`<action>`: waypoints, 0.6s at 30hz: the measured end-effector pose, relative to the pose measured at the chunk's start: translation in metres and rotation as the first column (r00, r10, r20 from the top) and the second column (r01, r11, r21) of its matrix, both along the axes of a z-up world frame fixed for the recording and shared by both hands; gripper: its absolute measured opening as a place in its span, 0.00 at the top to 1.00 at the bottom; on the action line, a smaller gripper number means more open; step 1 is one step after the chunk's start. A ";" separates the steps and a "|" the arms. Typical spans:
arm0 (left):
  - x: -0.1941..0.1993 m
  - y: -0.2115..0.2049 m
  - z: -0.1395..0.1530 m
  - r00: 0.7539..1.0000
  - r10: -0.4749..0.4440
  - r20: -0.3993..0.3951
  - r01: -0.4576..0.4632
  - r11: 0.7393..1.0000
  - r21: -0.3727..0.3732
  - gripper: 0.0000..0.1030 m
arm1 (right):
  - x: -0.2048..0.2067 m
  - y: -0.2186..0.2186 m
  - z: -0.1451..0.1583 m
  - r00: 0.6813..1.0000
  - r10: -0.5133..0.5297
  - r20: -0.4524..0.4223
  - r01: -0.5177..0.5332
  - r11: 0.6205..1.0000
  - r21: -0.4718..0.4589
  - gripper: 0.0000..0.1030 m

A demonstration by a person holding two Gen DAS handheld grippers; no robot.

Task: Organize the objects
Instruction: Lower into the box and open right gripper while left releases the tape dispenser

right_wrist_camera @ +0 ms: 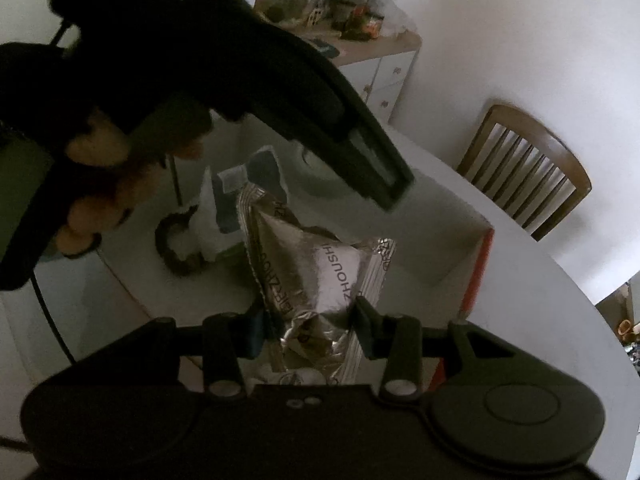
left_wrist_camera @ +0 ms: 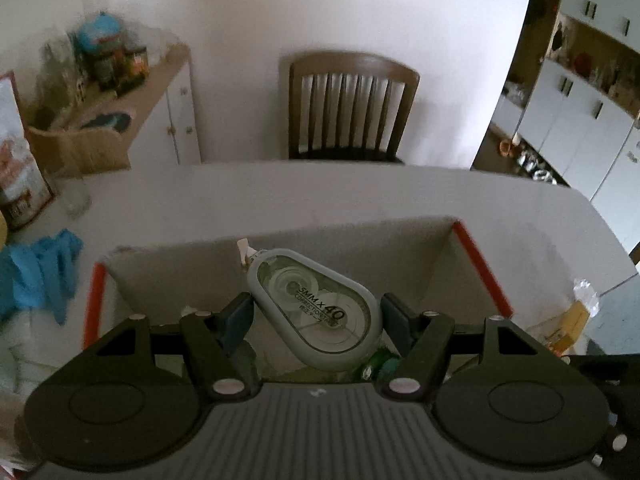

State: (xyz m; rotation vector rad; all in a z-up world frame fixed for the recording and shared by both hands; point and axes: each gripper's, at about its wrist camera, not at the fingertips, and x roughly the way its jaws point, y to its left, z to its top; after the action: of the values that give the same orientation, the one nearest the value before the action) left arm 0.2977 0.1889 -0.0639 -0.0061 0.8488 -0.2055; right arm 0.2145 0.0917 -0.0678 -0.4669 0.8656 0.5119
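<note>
- Left gripper (left_wrist_camera: 316, 316): you pinch a tape dispenser (left_wrist_camera: 314, 312) by its flanks, nose tilted away toward the far wall of the box (left_wrist_camera: 360, 248), body above the box interior.
- Right gripper (right_wrist_camera: 308, 320): you pinch a foil pouch (right_wrist_camera: 312, 272) at its lower end; the pouch stands up over the same box (right_wrist_camera: 464, 248), with the left tool (right_wrist_camera: 280, 92) crossing just above it.
- Contents: a dark ring (right_wrist_camera: 176, 248) and torn wrappers (right_wrist_camera: 228, 200) already lie on the box floor, and something green (left_wrist_camera: 380, 362) shows under the dispenser.
- Step in hand, as I judge it: lowering both items into the box.
- Advice: keep your two tools apart, since they crowd one opening. Bring each item low over a bare patch of floor before you spread the jaws.
- Risk: the pouch is limp and may fold; the dispenser may roll off its rounded edge.
</note>
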 end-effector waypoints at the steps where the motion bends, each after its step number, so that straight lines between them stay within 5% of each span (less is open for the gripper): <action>1: 0.002 0.000 -0.004 1.000 -0.003 -0.012 0.003 1.000 0.002 0.32 | 0.001 0.002 -0.003 1.000 0.002 -0.015 -0.002 1.000 -0.003 0.59; 18: 0.030 -0.004 -0.056 0.974 -0.017 -0.228 0.030 0.998 0.055 0.32 | 0.010 0.006 -0.015 0.985 -0.031 -0.169 0.043 0.997 0.067 0.56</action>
State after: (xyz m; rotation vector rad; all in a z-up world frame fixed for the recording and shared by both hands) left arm 0.3280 0.1852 -0.1199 0.0356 1.0835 -0.2048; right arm 0.2247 0.0980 -0.0826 -0.3455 1.0130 0.5517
